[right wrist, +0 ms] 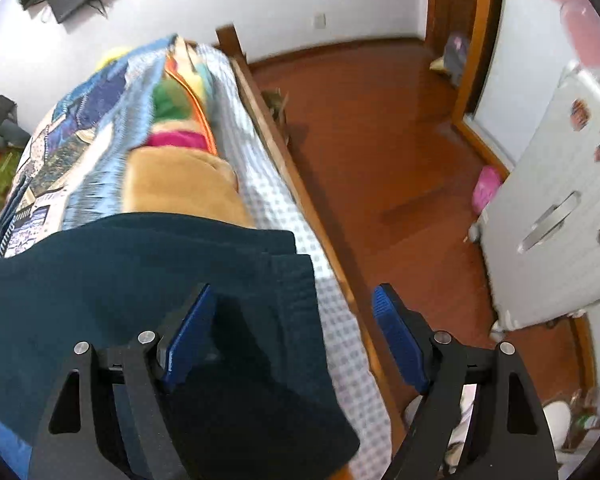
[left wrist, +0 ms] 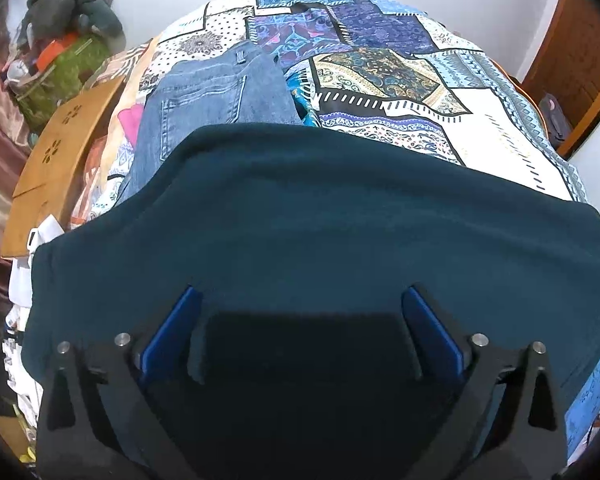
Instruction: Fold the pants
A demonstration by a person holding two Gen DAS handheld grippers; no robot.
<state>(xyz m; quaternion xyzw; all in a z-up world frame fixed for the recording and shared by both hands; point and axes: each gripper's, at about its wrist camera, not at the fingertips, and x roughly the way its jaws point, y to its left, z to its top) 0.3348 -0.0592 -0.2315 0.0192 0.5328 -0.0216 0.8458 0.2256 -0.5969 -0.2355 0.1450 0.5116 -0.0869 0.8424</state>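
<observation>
The dark teal pants (left wrist: 300, 216) lie spread across the near end of the bed, folded over with a smooth rounded far edge. My left gripper (left wrist: 300, 300) is open just above the middle of the cloth, holding nothing. In the right wrist view the pants (right wrist: 120, 280) end in a layered edge at the right side of the bed. My right gripper (right wrist: 292, 300) is open above that edge, its left finger over the cloth and its right finger over the floor.
A pair of blue jeans (left wrist: 212, 96) lies on the patchwork bedspread (left wrist: 400, 80) beyond the pants. A wooden board (left wrist: 56, 160) and a clothes pile (left wrist: 68, 32) stand left. Right of the bed are its wooden rail (right wrist: 300, 200), red-brown floor (right wrist: 400, 152) and a white cabinet (right wrist: 560, 208).
</observation>
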